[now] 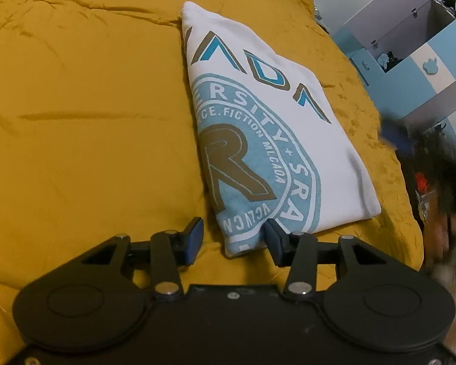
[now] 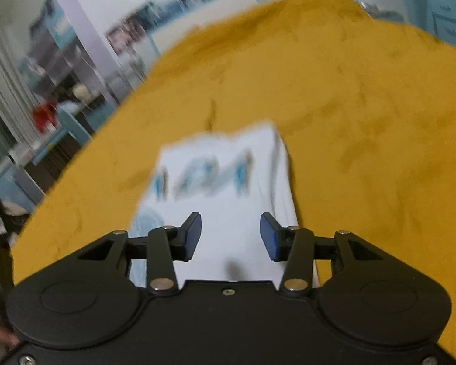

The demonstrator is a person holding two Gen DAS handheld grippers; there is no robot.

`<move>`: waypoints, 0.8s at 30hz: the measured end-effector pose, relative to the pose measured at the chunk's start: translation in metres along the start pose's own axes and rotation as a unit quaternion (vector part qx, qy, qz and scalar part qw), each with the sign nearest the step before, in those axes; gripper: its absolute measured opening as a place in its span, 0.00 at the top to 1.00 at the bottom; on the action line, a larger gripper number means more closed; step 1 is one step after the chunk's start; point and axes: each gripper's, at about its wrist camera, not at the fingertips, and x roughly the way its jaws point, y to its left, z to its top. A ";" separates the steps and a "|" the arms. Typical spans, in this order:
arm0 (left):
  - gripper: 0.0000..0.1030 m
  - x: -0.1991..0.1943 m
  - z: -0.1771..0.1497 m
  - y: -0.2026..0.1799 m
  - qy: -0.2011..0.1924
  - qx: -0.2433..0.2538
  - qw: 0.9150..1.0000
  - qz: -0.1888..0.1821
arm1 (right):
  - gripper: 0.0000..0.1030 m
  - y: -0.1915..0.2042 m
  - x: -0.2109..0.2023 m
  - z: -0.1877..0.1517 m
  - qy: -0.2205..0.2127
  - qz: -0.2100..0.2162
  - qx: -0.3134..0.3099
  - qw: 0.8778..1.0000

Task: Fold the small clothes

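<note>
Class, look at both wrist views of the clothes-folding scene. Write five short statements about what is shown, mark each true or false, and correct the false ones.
1. The white printed T-shirt lies folded on the mustard-yellow bedcover. True.
2. The left claw is clamped shut on the shirt. False: its jaws stand apart, open.
3. The shirt's print includes a large brown letter R. True.
4. The bedcover is blue. False: it is mustard yellow.
5. The right claw grips a sock. False: it is open, with the shirt below.

Both hand-held grippers open, angled downward
</note>
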 end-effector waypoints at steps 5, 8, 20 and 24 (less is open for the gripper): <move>0.54 -0.001 0.000 -0.003 0.000 0.002 1.000 0.005 | 0.55 -0.035 0.090 0.058 -0.004 -0.035 -0.014 0.999; 0.53 -0.002 0.000 -0.004 0.000 0.000 1.000 0.004 | 0.55 -0.061 0.142 0.068 0.046 -0.041 0.020 0.998; 0.51 0.003 0.001 0.003 0.003 -0.015 1.000 -0.002 | 0.84 -0.076 0.187 0.060 0.092 -0.065 0.023 0.993; 0.51 0.002 0.000 0.003 0.004 -0.012 1.000 -0.001 | 0.69 -0.090 0.172 0.061 0.069 -0.049 0.081 0.993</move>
